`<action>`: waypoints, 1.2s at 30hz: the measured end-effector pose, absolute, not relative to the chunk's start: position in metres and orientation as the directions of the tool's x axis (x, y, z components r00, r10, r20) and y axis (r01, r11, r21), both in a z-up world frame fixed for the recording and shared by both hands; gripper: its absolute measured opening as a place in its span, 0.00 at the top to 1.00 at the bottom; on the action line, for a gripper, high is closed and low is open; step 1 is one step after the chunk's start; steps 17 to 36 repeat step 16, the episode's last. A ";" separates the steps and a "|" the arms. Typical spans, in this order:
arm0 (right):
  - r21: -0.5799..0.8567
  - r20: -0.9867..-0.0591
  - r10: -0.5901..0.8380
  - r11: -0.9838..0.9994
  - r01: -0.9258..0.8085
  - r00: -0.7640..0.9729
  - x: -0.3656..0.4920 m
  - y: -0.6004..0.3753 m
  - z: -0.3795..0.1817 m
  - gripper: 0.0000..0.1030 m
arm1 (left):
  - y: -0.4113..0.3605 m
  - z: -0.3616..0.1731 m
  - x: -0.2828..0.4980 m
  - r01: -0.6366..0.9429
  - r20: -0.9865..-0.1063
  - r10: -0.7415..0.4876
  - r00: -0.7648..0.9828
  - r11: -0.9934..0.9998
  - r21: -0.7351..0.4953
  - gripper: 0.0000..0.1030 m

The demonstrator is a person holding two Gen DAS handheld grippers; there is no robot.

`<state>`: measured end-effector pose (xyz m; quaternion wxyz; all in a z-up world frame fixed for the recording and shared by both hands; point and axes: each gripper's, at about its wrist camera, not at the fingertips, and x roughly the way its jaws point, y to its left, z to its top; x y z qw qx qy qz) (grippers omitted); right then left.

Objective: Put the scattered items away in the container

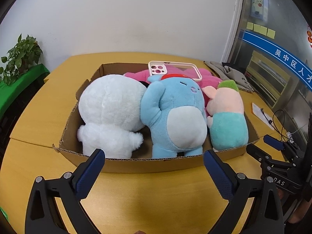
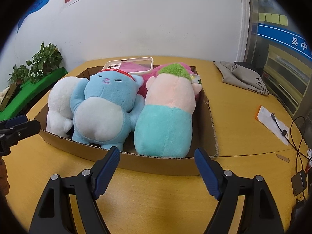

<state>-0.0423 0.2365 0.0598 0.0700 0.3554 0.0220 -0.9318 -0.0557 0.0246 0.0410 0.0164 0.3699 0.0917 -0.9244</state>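
While I held back: both tools hung short of the cardboard box [image 1: 136, 163].
Left hand-held gripper [image 1: 154, 167]: released, empty.
Right hand-held gripper [image 2: 157, 167]: released, empty.
Plush toys [image 1: 175, 115]: in box, beyond my fingertips.

Cardboard box [image 1: 136, 163] packed with plush toys [image 1: 175, 115]; bare tabletop [image 1: 152, 198] in front.

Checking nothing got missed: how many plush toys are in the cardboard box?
4 visible: white plush at left, blue plush in the middle, peach-and-teal plush at right, pink plush behind them under the phone case. More may be hidden underneath.
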 end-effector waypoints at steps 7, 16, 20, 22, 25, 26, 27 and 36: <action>0.028 -0.661 -0.135 -0.987 0.155 -0.738 -0.039 0.238 0.062 0.23 | 0.027 0.038 -0.053 0.101 -0.698 0.036 -0.715 -0.983 -0.155 0.01; 0.009 -0.666 -0.119 -0.988 0.151 -0.737 -0.034 0.235 0.060 0.23 | 0.041 0.039 -0.043 0.052 -0.694 0.052 -0.718 -0.990 -0.129 0.01; 0.009 -0.666 -0.119 -0.988 0.151 -0.737 -0.034 0.235 0.060 0.23 | 0.041 0.039 -0.043 0.052 -0.694 0.052 -0.718 -0.990 -0.129 0.01; 0.009 -0.666 -0.119 -0.988 0.151 -0.737 -0.034 0.235 0.060 0.23 | 0.041 0.039 -0.043 0.052 -0.694 0.052 -0.718 -0.990 -0.129 0.01; 0.009 -0.666 -0.119 -0.988 0.151 -0.737 -0.034 0.235 0.060 0.23 | 0.041 0.039 -0.043 0.052 -0.694 0.052 -0.718 -0.990 -0.129 0.01; 0.009 -0.666 -0.119 -0.988 0.151 -0.737 -0.034 0.235 0.060 0.23 | 0.041 0.039 -0.043 0.052 -0.694 0.052 -0.718 -0.990 -0.129 0.01; 0.009 -0.666 -0.119 -0.988 0.151 -0.737 -0.034 0.235 0.060 0.23 | 0.041 0.039 -0.043 0.052 -0.694 0.052 -0.718 -0.990 -0.129 0.01; 0.009 -0.666 -0.119 -0.988 0.151 -0.737 -0.034 0.235 0.060 0.23 | 0.041 0.039 -0.043 0.052 -0.694 0.052 -0.718 -0.990 -0.129 0.01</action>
